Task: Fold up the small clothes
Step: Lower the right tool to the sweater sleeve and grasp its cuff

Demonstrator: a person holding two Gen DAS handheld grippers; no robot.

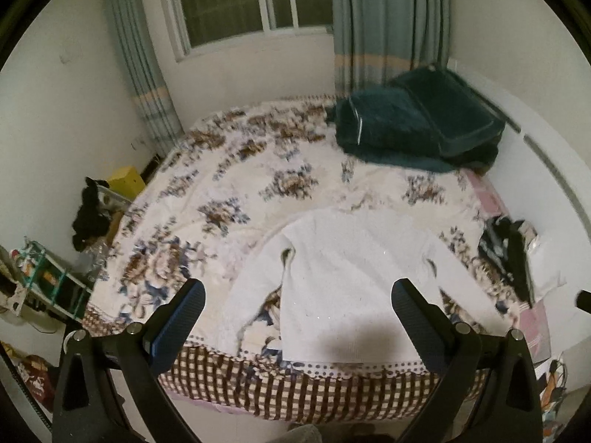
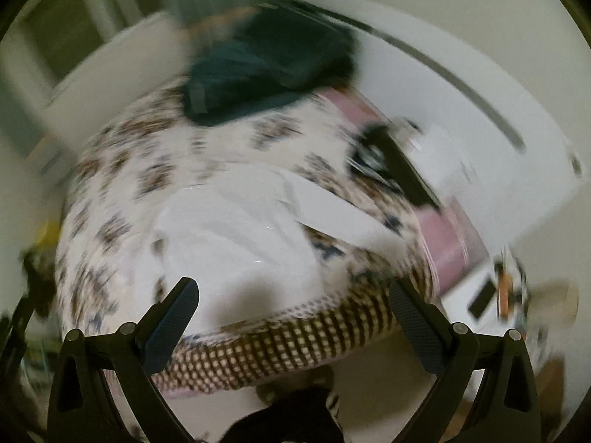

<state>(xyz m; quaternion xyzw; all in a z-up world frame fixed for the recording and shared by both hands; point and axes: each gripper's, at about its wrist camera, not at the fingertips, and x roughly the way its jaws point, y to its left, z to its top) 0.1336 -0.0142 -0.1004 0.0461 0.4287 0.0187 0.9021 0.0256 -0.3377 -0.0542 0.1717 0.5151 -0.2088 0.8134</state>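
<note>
A bed with a floral brown-and-blue quilt fills the white-walled room. At twelve o'clock, a white-framed window between grey-blue striped curtains; dark green folded blankets at one o'clock.
</note>
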